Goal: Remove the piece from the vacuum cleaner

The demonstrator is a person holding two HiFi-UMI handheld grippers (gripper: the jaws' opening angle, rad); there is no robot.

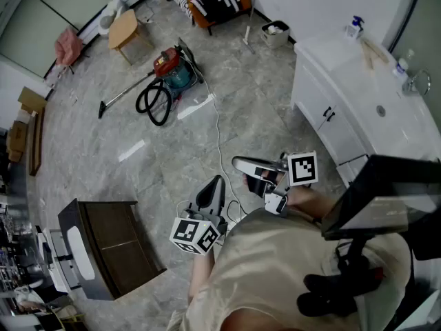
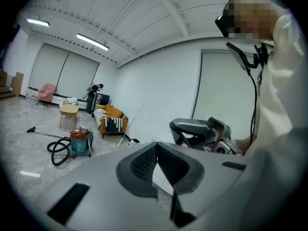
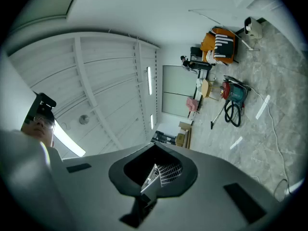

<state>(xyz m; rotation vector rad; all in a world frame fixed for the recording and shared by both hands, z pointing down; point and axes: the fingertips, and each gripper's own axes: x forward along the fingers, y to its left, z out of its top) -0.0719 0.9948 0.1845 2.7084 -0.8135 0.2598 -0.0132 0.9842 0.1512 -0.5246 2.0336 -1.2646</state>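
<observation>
Head view has the vacuum (image 1: 172,69) way off near the floor's (image 1: 165,164) far edge. Left gripper (image 1: 211,193) and right gripper (image 1: 242,164) are both clamped shut, empty. Still the approach step I'd say; next means walking over.

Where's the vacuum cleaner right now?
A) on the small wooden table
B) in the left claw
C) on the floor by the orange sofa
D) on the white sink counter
C: the red-and-teal canister vacuum cleaner with its coiled black hose sits on the grey marble floor near the orange striped sofa.
</observation>
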